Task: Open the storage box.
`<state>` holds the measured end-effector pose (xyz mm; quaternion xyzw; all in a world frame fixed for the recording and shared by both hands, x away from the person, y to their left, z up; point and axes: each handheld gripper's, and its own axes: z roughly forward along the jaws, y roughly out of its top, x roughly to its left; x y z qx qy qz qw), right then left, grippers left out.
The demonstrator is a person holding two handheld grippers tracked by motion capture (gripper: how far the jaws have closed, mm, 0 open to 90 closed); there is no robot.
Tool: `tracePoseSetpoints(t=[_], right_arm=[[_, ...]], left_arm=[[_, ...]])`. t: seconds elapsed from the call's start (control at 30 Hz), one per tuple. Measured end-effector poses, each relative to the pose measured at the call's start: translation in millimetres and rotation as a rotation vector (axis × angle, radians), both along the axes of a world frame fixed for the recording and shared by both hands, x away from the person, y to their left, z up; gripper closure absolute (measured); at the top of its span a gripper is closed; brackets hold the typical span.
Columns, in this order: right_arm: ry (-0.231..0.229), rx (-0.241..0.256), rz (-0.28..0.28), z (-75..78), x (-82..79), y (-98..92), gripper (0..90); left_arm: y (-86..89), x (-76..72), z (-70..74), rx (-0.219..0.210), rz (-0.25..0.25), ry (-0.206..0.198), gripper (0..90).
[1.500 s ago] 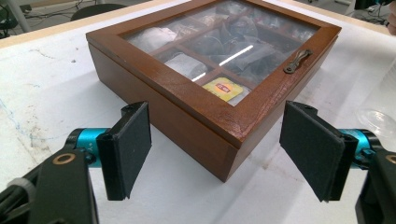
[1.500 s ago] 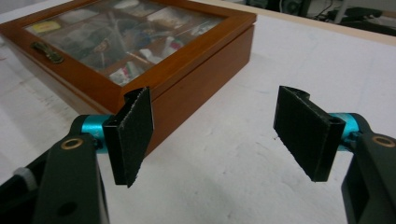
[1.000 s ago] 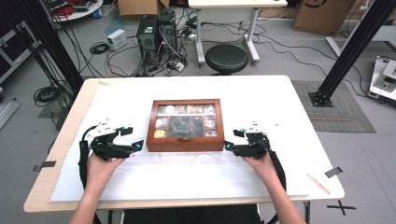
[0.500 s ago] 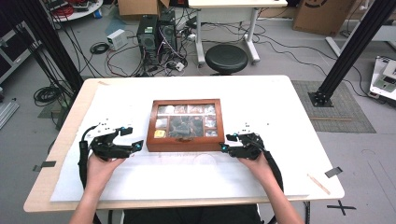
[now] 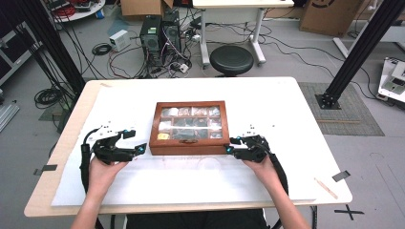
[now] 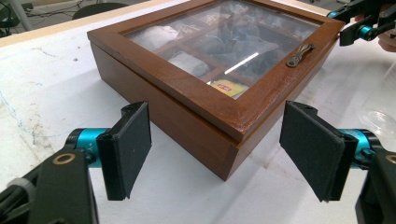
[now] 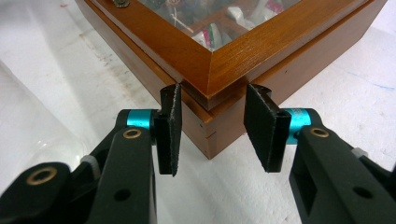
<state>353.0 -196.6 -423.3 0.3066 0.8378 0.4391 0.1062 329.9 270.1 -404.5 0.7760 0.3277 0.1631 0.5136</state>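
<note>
A brown wooden box (image 5: 189, 142) with a glass lid sits shut in the middle of the table, with packets visible in its compartments. A small metal handle (image 6: 300, 53) is fixed to the lid's front edge. My left gripper (image 5: 137, 145) stands wide open at the box's near-left corner (image 6: 229, 154), pads apart from the wood. My right gripper (image 5: 229, 146) is at the near-right corner (image 7: 208, 100); its jaws are open and straddle the corner, with the pad tips close against the lid's edges. In the left gripper view, the right gripper (image 6: 357, 21) shows at the far corner.
A white sheet (image 5: 267, 114) covers the table top. A clear plastic item (image 6: 379, 119) lies on it just in front of the box. Beyond the table's far edge are a black stool (image 5: 231, 59) and computer towers (image 5: 160, 31) on the floor.
My right gripper has slid a little to the left, up to the box's near-right corner. The left gripper and the box have stayed put.
</note>
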Motion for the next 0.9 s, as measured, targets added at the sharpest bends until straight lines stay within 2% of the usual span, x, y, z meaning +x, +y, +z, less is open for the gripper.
tracePoseSetpoints(t=[0.27,0.33,0.37,0.47,0.6,0.63,0.8,0.83,0.9], right_arm=[[-0.012,0.019,-0.005,1.9,-1.0,-0.8,58.5],[-0.028,0.012,-0.007,2.9,-2.3,-0.1,58.4],[-0.048,0.0,-0.012,3.5,-3.9,1.1,62.6],[-0.071,-0.002,-0.019,5.0,-4.9,2.8,62.7],[-0.086,0.002,-0.031,6.5,-5.4,3.2,63.0],[-0.104,0.001,-0.047,8.5,-5.9,4.1,62.8],[-0.123,0.014,-0.076,13.0,-6.2,5.4,62.6],[-0.148,0.0,-0.117,15.1,-6.4,7.2,52.8],[-0.154,0.01,-0.127,17.3,-5.8,6.4,53.7]], left_arm=[[-0.9,0.1,-0.2,-0.001,-0.003,0.003,25.0],[-0.9,0.1,-0.2,-0.002,-0.003,0.004,24.9],[-0.9,0.0,-0.2,-0.002,-0.003,0.003,24.9],[-1.0,-0.3,-0.1,-0.005,-0.002,0.003,24.9],[-0.4,-0.2,0.1,-0.002,-0.001,0.001,25.0],[-0.3,-0.3,0.2,-0.002,-0.001,0.002,24.9],[0.6,-0.8,0.5,-0.007,0.001,0.001,24.9],[0.7,-1.1,0.7,-0.008,0.002,0.001,24.9],[1.0,-1.6,0.9,-0.012,0.002,0.0,24.9]])
